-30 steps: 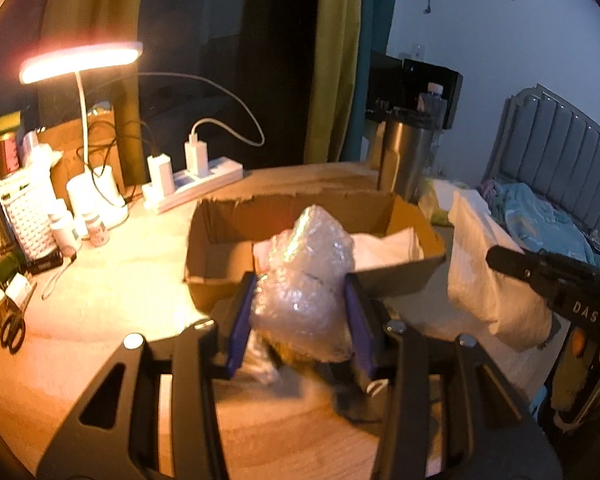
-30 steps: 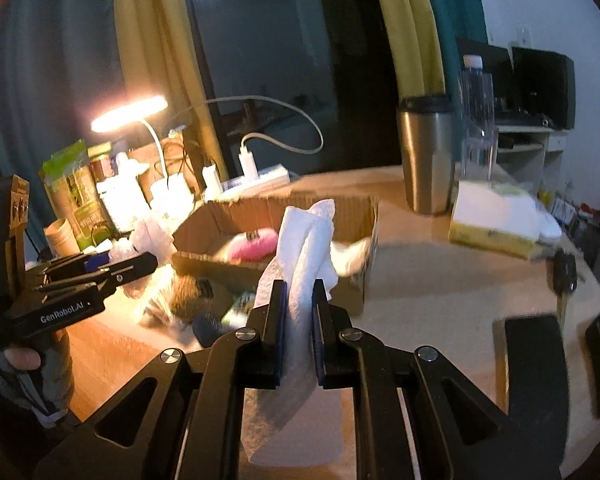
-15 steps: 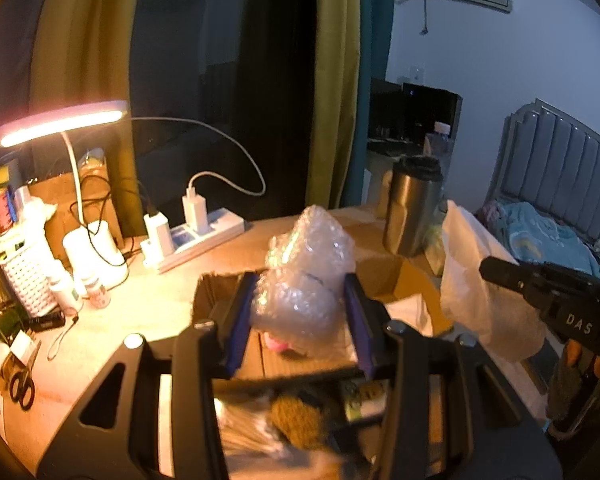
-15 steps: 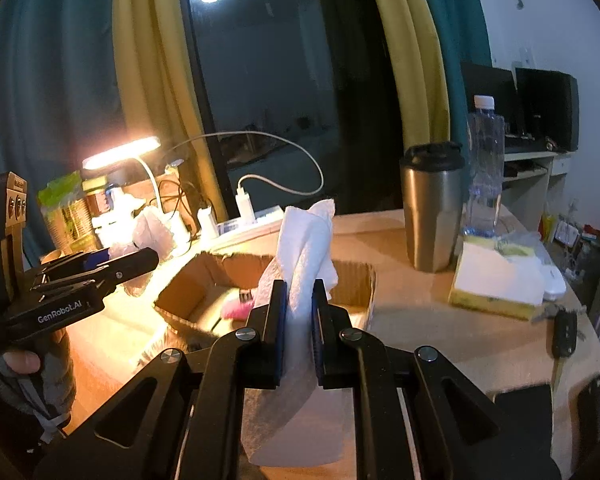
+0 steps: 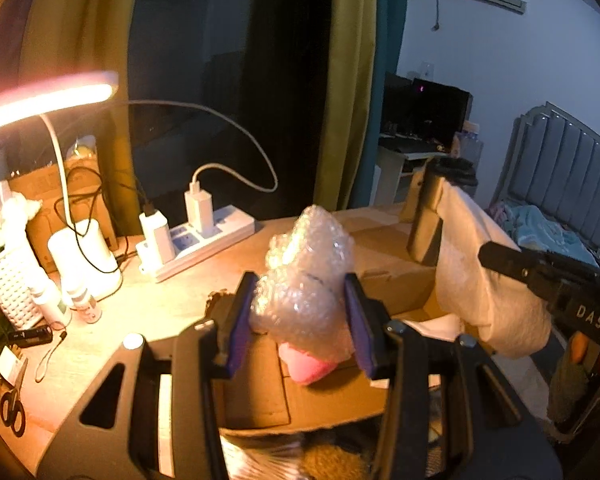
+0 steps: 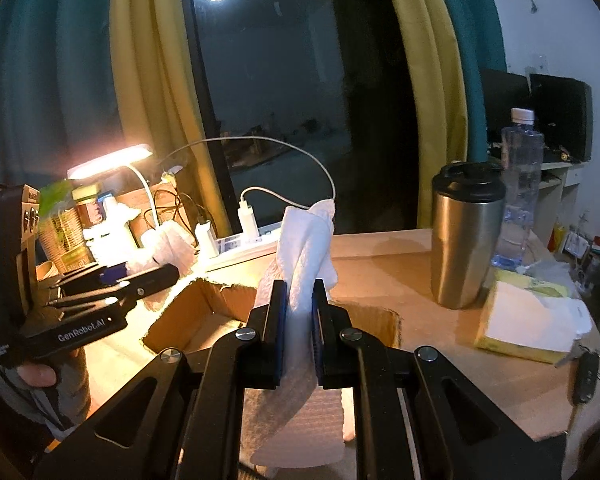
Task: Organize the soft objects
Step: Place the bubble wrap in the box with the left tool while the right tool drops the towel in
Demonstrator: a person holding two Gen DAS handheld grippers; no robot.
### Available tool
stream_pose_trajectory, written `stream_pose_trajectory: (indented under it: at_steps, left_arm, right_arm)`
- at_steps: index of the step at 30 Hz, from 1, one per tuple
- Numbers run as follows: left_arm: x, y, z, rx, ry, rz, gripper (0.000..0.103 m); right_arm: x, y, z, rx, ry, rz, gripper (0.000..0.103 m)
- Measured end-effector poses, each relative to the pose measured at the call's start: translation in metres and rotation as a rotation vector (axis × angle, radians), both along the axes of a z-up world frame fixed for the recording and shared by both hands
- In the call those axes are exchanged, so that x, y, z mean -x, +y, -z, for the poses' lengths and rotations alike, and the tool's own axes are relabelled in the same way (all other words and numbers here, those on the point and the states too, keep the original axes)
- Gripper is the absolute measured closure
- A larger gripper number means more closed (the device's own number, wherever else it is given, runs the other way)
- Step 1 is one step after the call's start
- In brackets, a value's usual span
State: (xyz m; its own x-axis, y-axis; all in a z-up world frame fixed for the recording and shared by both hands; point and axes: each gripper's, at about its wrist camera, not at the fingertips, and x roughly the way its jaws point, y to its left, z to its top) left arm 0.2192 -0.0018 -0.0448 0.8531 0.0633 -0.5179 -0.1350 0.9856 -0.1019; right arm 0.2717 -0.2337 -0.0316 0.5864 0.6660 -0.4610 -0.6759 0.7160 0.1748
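Bottom of the left wrist view is a blur, some brownish fuzzy stuff under the near edge of the cardboard box (image 5: 256,384) that I can't make out at all. The right gripper's far tips are buried in cloth, so you only see the pads squeezing it.

Left gripper (image 5: 300,320) points down at a slant over the box, jaws clamped on a crumpled wad of bubble wrap (image 5: 304,280) that sticks up past the pads. Right gripper (image 6: 299,328) is tilted down the same way over the box's right side, jaws pinched nearly together on a white towel (image 6: 306,256), which stands up above them and hangs down below. Each gripper shows up in the other's camera, fingers of the person's hand wrapped round the handle.

Inside the box: something pink (image 5: 310,366) right under the bubble wrap, plus a bit of white at the right end. A steel tumbler (image 6: 466,236) and water bottle (image 6: 520,188) stand far right of the box.
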Motion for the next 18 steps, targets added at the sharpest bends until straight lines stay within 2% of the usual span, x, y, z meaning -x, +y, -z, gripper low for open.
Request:
stream_pose_trajectory:
  at_steps: [18]
  left_arm:
    - [-0.039, 0.013, 0.055, 0.073, 0.143, 0.067, 0.058]
  right_arm:
    - [-0.028, 0.063, 0.05, 0.117, 0.113, -0.046, 0.09]
